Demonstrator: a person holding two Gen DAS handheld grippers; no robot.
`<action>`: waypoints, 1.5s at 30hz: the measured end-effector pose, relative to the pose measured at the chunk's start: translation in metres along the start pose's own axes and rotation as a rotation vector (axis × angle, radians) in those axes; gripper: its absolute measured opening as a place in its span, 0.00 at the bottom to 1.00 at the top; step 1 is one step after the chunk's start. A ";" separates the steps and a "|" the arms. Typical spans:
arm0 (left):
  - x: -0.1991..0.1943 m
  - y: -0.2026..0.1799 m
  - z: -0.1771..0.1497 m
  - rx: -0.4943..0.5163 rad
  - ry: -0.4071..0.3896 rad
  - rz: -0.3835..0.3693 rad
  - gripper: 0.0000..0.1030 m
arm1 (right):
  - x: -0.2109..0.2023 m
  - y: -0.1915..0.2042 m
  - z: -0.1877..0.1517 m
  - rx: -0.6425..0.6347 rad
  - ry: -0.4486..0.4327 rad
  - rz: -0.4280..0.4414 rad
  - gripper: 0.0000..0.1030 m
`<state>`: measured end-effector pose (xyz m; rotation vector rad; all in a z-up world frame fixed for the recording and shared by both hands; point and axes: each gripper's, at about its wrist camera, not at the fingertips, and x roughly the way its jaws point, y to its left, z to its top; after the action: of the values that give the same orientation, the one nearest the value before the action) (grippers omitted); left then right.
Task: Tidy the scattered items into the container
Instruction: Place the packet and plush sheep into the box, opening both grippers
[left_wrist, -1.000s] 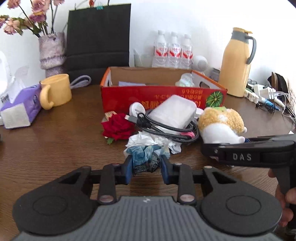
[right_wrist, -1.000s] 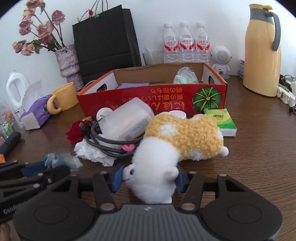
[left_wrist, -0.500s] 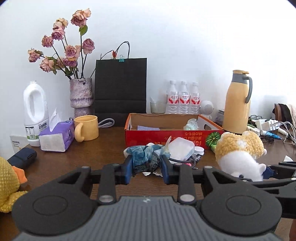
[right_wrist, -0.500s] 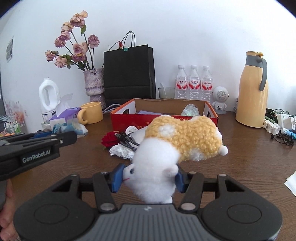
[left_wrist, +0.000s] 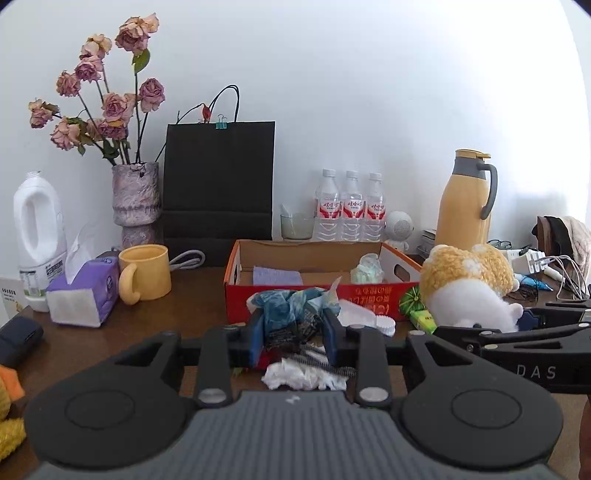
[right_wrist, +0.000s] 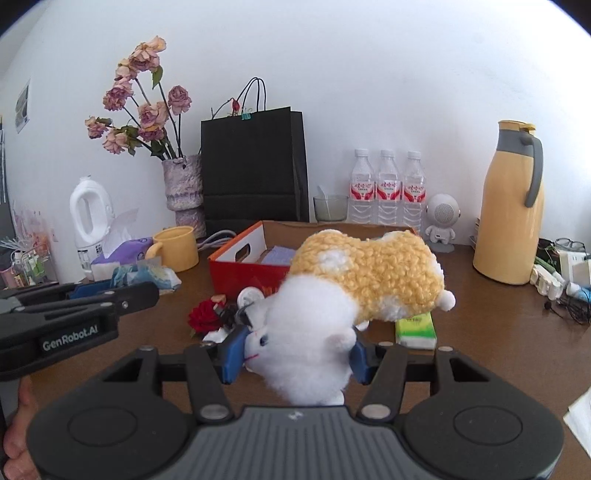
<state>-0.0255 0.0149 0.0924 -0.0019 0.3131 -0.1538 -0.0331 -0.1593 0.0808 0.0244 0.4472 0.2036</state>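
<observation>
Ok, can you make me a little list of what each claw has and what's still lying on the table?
left claw: shut on a crumpled blue wrapper, held above the table
right claw: shut on the fluffy toy, gripping its white end
box: red cardboard, open top, behind both claws
already in box: purple cloth, small clear bag
still on table: red rose, white tissue, green tissue pack, braided cable
</observation>
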 end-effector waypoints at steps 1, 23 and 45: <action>0.013 0.002 0.008 -0.006 -0.008 0.003 0.32 | 0.013 -0.004 0.012 0.003 -0.003 0.005 0.53; 0.392 0.029 0.097 -0.044 0.460 0.090 0.35 | 0.373 -0.078 0.139 0.031 0.499 0.057 0.54; 0.355 0.037 0.158 -0.056 0.741 0.042 1.00 | 0.322 -0.127 0.210 0.058 0.660 -0.095 0.88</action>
<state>0.3619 -0.0051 0.1333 0.0069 1.0561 -0.0993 0.3653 -0.2144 0.1240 -0.0086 1.1097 0.0999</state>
